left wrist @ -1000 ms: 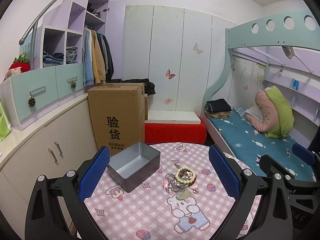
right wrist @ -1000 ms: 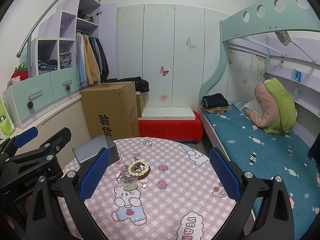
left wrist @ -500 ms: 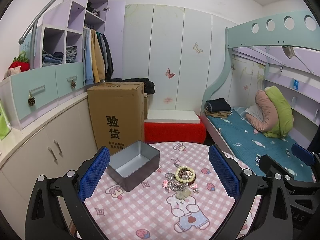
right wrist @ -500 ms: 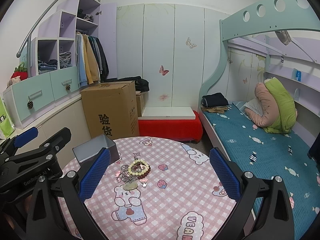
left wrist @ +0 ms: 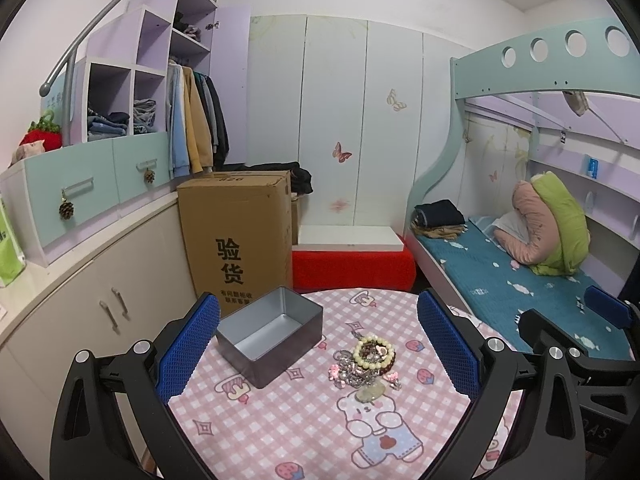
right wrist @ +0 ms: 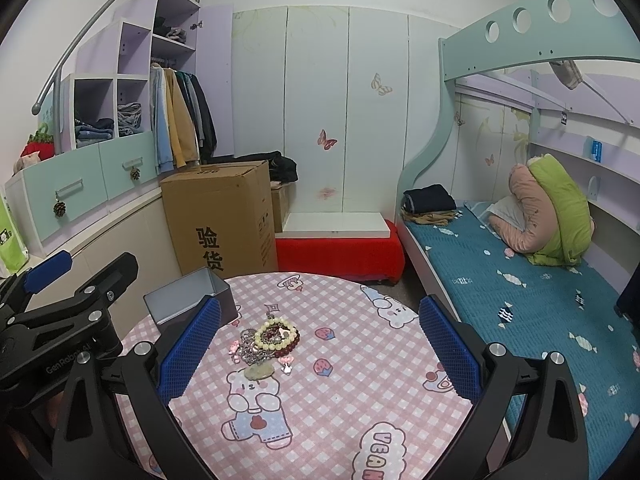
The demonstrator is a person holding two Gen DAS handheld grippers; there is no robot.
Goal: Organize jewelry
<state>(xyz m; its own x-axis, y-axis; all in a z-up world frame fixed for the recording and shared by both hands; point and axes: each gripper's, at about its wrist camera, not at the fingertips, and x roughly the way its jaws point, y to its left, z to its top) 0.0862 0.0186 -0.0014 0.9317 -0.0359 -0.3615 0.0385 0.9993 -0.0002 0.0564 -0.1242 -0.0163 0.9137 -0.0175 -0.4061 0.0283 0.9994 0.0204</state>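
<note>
The bunk bed [right wrist: 520, 280] fills the right side of the room, its teal mattress running off the frame edge, and a tall cardboard box [left wrist: 240, 236] stands on the floor at the far left of the round counter [left wrist: 304, 420], whose near rim is cut off by both views and which wears a pink checked cloth printed with bears and strawberries. On that cloth, toward the far left, sits an open rectangular metal tin [left wrist: 270, 334], grey and smooth inside, dark on its outer walls; from the right wrist view its near corner is hidden behind a blue pad. The left gripper [left wrist: 318, 354] hovers above the counter with its jaws spread wide and nothing between them, its ribbed blue pads flanking both the tin and the jewelry. The right gripper [right wrist: 318, 356] is likewise wide open and empty, off to the right of the left one. The jewelry pile [left wrist: 366, 364] lies just right of the tin, apart from it, near the middle of the counter: a cream bead bracelet on top, dark red beads under it, a tangle of silvery chain, small pink charms and a pale stone pendant at the near edge; finer pieces are too tangled to separate.
</note>
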